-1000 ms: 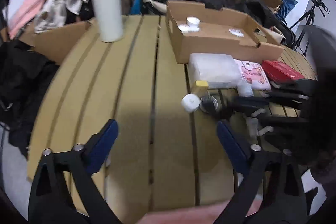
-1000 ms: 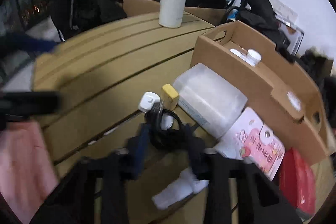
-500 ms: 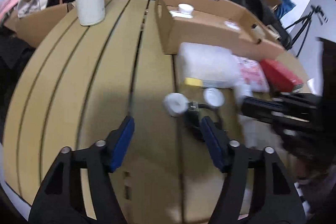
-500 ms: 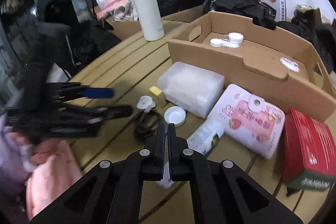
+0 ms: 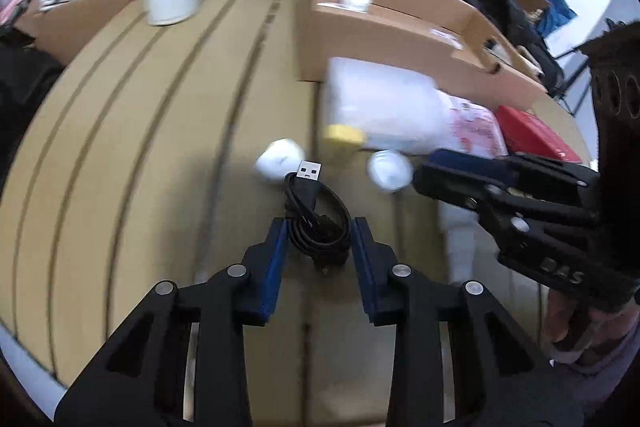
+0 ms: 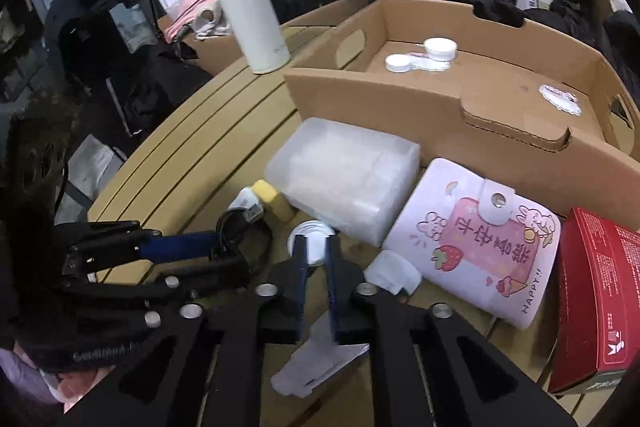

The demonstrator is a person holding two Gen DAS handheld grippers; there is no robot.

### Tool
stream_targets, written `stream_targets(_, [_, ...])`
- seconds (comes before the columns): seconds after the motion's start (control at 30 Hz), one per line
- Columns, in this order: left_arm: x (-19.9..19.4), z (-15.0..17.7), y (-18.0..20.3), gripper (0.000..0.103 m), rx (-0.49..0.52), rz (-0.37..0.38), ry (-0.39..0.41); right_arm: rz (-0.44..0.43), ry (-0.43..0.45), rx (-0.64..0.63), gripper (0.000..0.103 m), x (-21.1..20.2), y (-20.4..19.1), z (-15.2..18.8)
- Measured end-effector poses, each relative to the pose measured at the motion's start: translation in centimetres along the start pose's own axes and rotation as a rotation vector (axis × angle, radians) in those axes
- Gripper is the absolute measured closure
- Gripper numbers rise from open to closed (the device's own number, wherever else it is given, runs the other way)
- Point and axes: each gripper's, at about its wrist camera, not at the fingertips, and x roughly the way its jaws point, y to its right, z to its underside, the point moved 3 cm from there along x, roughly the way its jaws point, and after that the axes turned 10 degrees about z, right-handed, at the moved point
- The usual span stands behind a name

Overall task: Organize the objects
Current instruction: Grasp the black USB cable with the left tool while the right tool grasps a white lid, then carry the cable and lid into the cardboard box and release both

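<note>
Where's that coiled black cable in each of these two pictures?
Left wrist view: black USB cable lies low centre, between the left gripper fingers.
Right wrist view: it sits left of centre.
Shared landmark: the yellow block.

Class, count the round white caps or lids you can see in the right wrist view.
3: two lie in the cardboard box, one beside the other; one lies on the table before the right gripper. Others may be hidden.

On the table (image 6: 192,131), the plastic box (image 6: 344,175) is placed before the cardboard tray (image 6: 472,115). The cable (image 5: 316,223) is placed before the box, the flask (image 6: 244,3) far behind.
</note>
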Motion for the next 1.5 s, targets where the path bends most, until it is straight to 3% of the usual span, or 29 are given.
stream_targets(0.07, [-0.9, 0.7, -0.8, 0.074, -0.009, -0.014, 0.003, -0.013, -0.002, -0.017, 0.040, 0.1, -0.6, 0.0])
stream_targets(0.13, [-1.5, 1.2, -1.0, 0.071, 0.005, -0.029, 0.010, 0.001, -0.005, -0.008, 0.036, 0.4, -0.7, -0.2])
stream_targets(0.23, [-1.9, 1.5, -1.1, 0.051, 0.020, -0.021, 0.027, 0.048, -0.031, -0.002, 0.036, 1.4, -1.1, -0.8])
stream_targets(0.33, [-1.3, 1.0, -1.1, 0.044, 0.036, 0.000, 0.022, 0.100, -0.048, -0.025, 0.037, 2.3, -1.6, -1.1])
stream_targets(0.37, [-0.8, 0.8, -1.2, 0.044, 0.035, -0.017, 0.010, 0.107, -0.060, -0.036, 0.042, 2.8, -1.8, -1.1])
stream_targets(0.4, [-0.3, 0.6, -1.3, 0.044, 0.038, -0.033, 0.000, 0.128, -0.055, -0.044, 0.045, 3.1, -2.0, -1.2])
stream_targets(0.47, [0.2, 0.7, -1.6, 0.068, 0.051, -0.077, 0.003, 0.151, -0.062, -0.061, 0.060, 3.7, -2.4, -1.2])
stream_targets(0.53, [0.2, 0.7, -1.4, 0.068, 0.060, -0.081, -0.005, 0.194, -0.034, -0.075, 0.071, 3.8, -2.7, -1.2])
stream_targets(0.67, [-1.2, 1.5, -1.2, 0.072, 0.037, -0.113, -0.003, 0.182, -0.041, -0.065, 0.071, 3.0, -2.7, -0.8])
stream_targets(0.73, [-3.2, 2.1, -0.5, 0.072, 0.022, -0.109, 0.024, 0.167, -0.029, -0.054, 0.071, 1.4, -2.6, -0.4])
stream_targets(0.9, [-11.4, 4.5, 4.2, 0.072, 0.020, -0.045, 0.148, 0.108, 0.090, -0.020, 0.071, -9.1, -2.0, 1.8])
stream_targets(1.07, [-15.5, 5.6, 8.5, 0.072, 0.065, 0.062, 0.217, 0.163, 0.153, 0.033, 0.071, -17.3, 0.4, 5.8])
stream_targets(1.2, [-15.2, 2.4, 9.9, 0.072, 0.112, 0.098, 0.213, 0.188, 0.159, 0.114, 0.071, -19.3, 3.3, 6.5])
stream_targets(1.27, [-14.5, -1.3, 10.2, 0.072, 0.150, 0.115, 0.213, 0.175, 0.182, 0.116, 0.071, -19.8, 4.3, 5.3])
stream_targets(1.4, [-10.6, -10.6, 9.6, 0.072, 0.130, 0.129, 0.163, 0.148, 0.228, 0.076, 0.071, -18.7, 6.4, -1.6])
stream_targets(1.5, [-3.9, -18.3, 8.3, 0.072, 0.129, 0.063, 0.101, 0.047, 0.176, 0.152, 0.071, -14.2, 9.6, -8.3])
